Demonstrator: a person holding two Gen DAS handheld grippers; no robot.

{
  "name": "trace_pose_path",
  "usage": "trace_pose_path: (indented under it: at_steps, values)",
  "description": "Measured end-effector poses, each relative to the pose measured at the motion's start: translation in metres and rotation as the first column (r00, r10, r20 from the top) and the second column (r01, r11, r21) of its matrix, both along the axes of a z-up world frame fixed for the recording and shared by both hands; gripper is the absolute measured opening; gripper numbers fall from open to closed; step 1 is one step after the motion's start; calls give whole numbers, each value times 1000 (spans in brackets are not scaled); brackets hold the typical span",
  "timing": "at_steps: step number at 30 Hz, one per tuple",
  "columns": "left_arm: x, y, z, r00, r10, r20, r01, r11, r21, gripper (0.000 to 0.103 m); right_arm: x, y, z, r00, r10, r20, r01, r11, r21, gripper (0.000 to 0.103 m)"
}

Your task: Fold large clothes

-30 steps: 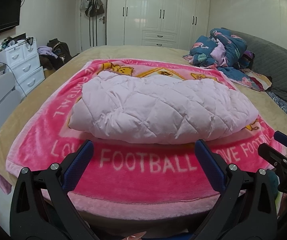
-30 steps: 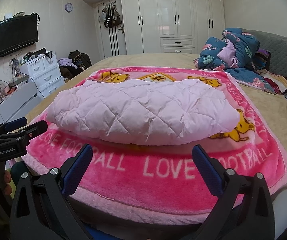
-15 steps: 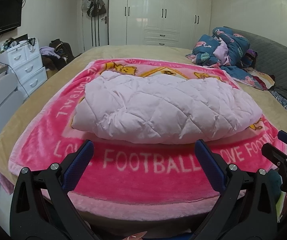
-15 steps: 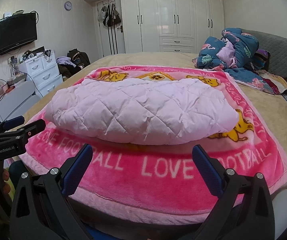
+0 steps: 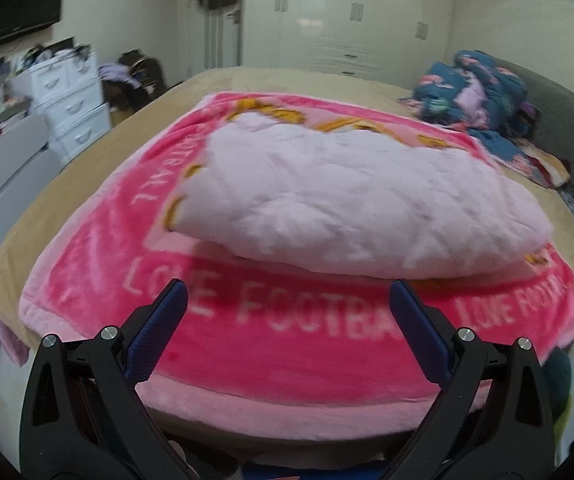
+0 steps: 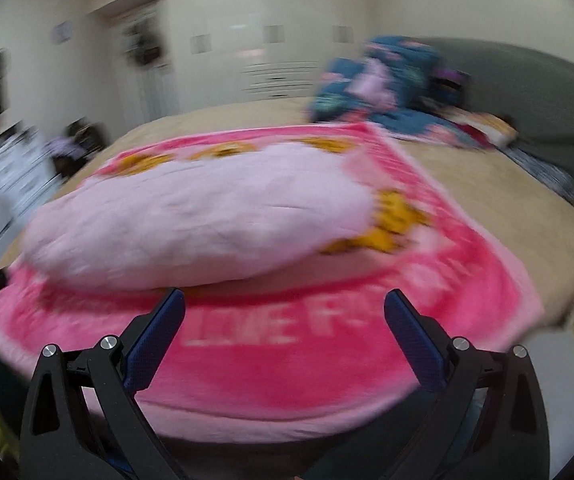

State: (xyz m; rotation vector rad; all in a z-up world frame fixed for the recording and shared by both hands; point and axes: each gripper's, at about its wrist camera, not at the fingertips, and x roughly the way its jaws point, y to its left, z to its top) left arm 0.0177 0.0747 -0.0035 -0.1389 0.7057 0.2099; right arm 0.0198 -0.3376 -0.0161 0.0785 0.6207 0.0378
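On the far left of the left wrist view, a white drawer unit (image 5: 73,98) stood against the wall beneath a dark screen (image 5: 11,0); both sat nearer the frame's upper left than half a second earlier, and the whole picture had turned soft with motion blur where it had been sharp. The left gripper (image 5: 287,302) hung over the near edge of the pink blanket (image 5: 287,344), its fingers (image 5: 161,330) spread wide and grasping nothing, as before. The folded pale-pink quilt (image 5: 351,204), the task's garment, lay in the middle of the blanket on the bed (image 5: 35,216), apart from both grippers; in this view it had shifted rightward and appeared closer. At the right, the heap of blue clothes (image 5: 475,92) rested by the grey headboard (image 5: 567,120). In the right wrist view the blur was heavier. There the quilt (image 6: 203,216) had slid to the left of centre, and the right gripper (image 6: 285,304) was likewise spread wide and empty, its fingers (image 6: 417,340) over the blanket's (image 6: 327,360) lettered border. The other gripper's tip, clear at the left edge earlier, was only a dark smear.
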Motion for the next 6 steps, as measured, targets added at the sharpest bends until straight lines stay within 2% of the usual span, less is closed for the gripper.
trace_pose_path:
  at_steps: [2,3,4,6]
  values:
    - [10,33,-6,997,77,-29,-77,997,9,94,4,-60,-15,986,-166,-30,167,986,13,99]
    - [19,63,-9,990,130,-53,-131,991,-1,94,4,-85,-23,970,-237,-47,238,971,11,99]
    - [25,94,-12,979,194,-61,-195,981,-3,94,3,-124,-35,934,-352,-66,353,936,0,99]
    - [36,143,-15,956,288,-55,-286,958,31,94,-4,-196,-59,836,-541,-91,541,841,-34,99]
